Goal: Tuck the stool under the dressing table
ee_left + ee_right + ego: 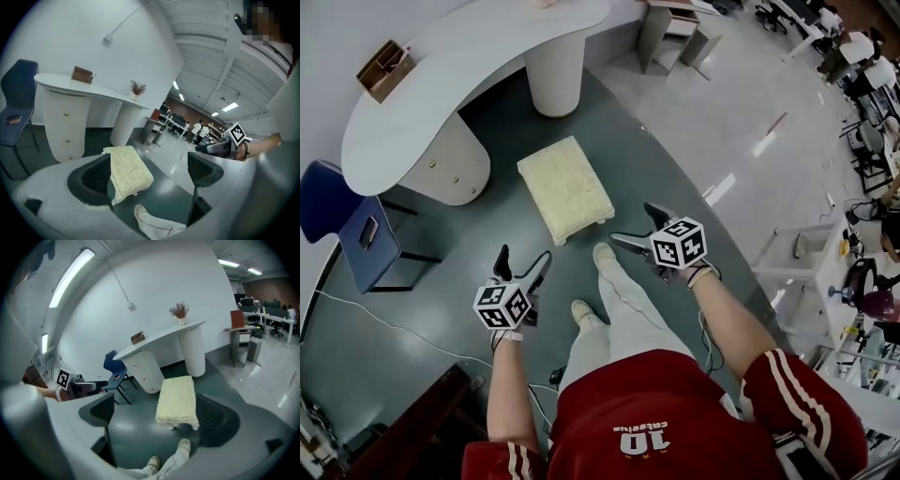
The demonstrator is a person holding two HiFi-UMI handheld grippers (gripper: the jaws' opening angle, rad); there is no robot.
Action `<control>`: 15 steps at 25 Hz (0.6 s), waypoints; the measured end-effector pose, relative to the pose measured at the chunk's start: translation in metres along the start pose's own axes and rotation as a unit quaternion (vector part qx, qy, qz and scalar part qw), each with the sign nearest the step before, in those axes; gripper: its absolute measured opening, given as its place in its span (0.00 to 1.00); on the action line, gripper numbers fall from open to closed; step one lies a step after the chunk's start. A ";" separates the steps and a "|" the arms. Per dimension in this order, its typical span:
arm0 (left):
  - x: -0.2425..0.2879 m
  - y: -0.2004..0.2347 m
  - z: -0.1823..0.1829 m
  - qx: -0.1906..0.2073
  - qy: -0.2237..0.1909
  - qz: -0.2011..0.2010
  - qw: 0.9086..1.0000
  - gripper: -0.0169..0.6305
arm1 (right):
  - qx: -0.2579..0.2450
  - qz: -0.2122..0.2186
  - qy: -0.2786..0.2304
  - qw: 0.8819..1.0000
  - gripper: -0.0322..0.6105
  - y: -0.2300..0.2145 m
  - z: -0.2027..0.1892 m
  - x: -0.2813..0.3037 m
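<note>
Head view: stool (566,187) stands on the floor (450,281), out in front of the counter (441,94), not under it. L gripper (522,264) is on the near side of stool, off to its left. R gripper (636,228) is near side too, to its right. Neither touches stool. Person's shoes (603,253) sit btw the two, just short of stool.

L gripper view: fingers (96,176) wide apart, nothing held. Stool shows past them, clear of both.

R gripper view: fingers (101,411) wide too, empty. Stool lies beyond the gap, untouched. Blue chair (115,366) is left of stool. Box (137,337) & plant (179,310) are on counter, behind stool.
</note>
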State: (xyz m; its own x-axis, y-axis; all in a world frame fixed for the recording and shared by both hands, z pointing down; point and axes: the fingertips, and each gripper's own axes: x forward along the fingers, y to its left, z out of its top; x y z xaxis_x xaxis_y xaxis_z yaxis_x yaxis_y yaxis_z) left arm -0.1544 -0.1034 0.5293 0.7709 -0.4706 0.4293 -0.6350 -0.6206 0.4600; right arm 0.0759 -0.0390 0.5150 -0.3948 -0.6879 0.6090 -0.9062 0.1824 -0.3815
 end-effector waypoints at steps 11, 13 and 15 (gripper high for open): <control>0.154 0.069 -0.107 -0.018 0.079 0.005 0.997 0.85 | 0.069 0.014 0.049 0.996 0.87 -0.133 -0.076 0.137; 0.181 0.087 -0.125 -0.026 0.095 0.010 0.995 0.85 | 0.074 0.020 0.060 0.995 0.87 -0.154 -0.087 0.165; 0.206 0.105 -0.141 -0.042 0.107 0.012 0.993 0.85 | 0.080 0.027 0.070 0.994 0.87 -0.173 -0.095 0.193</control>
State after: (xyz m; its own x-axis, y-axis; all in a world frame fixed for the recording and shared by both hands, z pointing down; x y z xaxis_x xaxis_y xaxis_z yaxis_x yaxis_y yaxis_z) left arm -0.0691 -0.1773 0.7754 0.7325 -0.3353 0.5925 -0.6623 -0.5524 0.5062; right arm 0.1422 -0.1361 0.7647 -0.4704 -0.5729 0.6712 -0.8515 0.0951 -0.5157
